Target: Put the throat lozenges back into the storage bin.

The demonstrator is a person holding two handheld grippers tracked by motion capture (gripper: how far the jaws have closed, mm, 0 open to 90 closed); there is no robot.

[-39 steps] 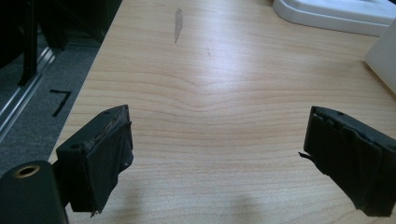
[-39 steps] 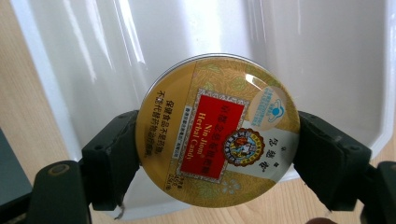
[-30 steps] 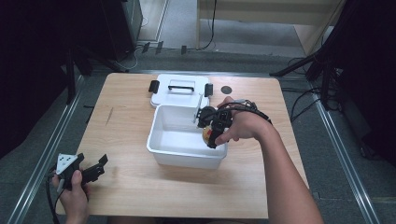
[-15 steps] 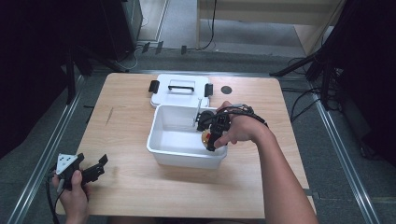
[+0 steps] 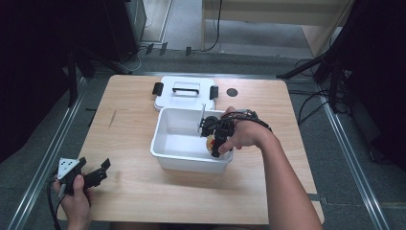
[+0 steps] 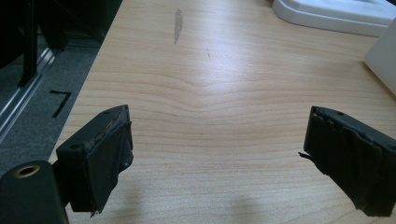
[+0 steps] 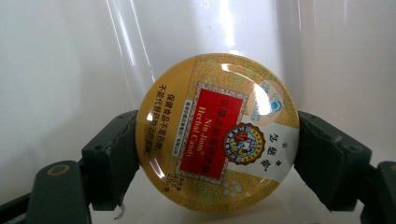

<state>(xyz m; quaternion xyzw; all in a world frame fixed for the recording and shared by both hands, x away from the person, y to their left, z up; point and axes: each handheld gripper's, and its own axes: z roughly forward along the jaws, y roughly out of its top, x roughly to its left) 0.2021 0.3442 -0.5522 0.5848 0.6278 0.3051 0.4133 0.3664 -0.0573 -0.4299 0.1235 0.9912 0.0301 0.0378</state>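
My right gripper (image 5: 216,143) is clamped on the round yellow candy tin (image 7: 217,133), pads pressing its rim on either side, label facing the camera. I have it low inside the white bin (image 5: 178,143), at the near right corner, so the floor lies straight below. My left gripper (image 5: 93,175) rests wide open, well apart.

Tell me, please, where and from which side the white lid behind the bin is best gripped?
Grip the white lid by its raised black handle, coming from above with jaws across the bar. The lid lies flat on the table, so its low edges offer little purchase.
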